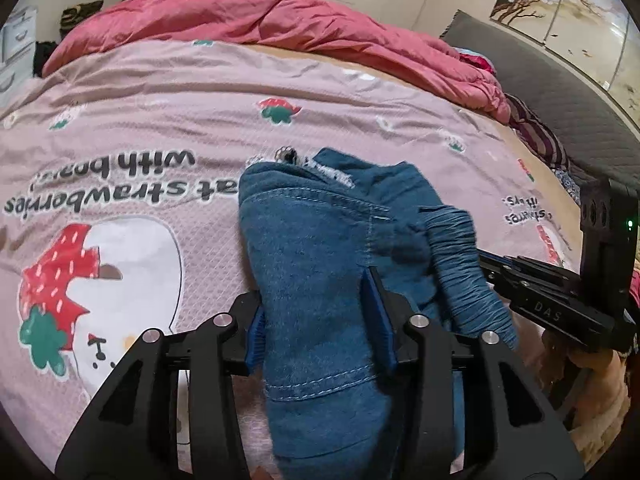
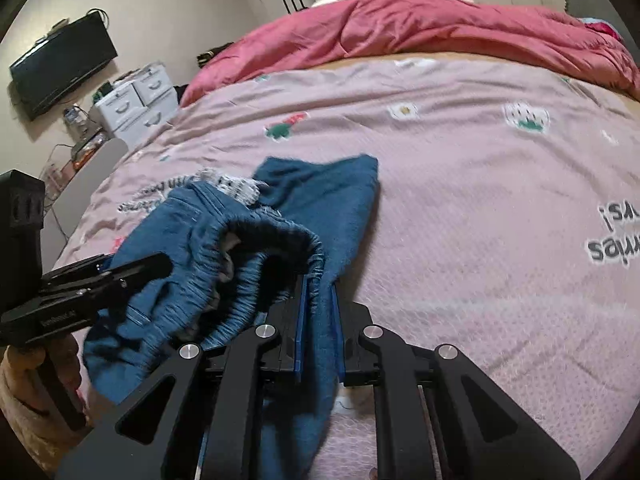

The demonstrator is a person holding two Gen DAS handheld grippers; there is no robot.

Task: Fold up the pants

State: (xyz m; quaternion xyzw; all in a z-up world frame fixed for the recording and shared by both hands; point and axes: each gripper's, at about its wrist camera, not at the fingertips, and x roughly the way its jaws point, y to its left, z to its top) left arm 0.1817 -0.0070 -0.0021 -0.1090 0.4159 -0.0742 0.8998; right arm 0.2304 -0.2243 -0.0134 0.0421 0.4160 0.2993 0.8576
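Observation:
Small blue denim pants with a ribbed elastic waistband hang bunched between both grippers above the bed. My left gripper is shut on the pants' pocket side, the cloth filling the space between its blue pads. My right gripper is shut on the waistband edge. The pants trail away onto the bedspread, with a frayed pale hem showing. The right gripper's body shows at the right of the left wrist view. The left gripper's body shows at the left of the right wrist view.
A pink bedspread with strawberry and bear prints covers the bed. A crumpled red duvet lies along its far side. A dark headboard, white drawers and a wall television surround the bed.

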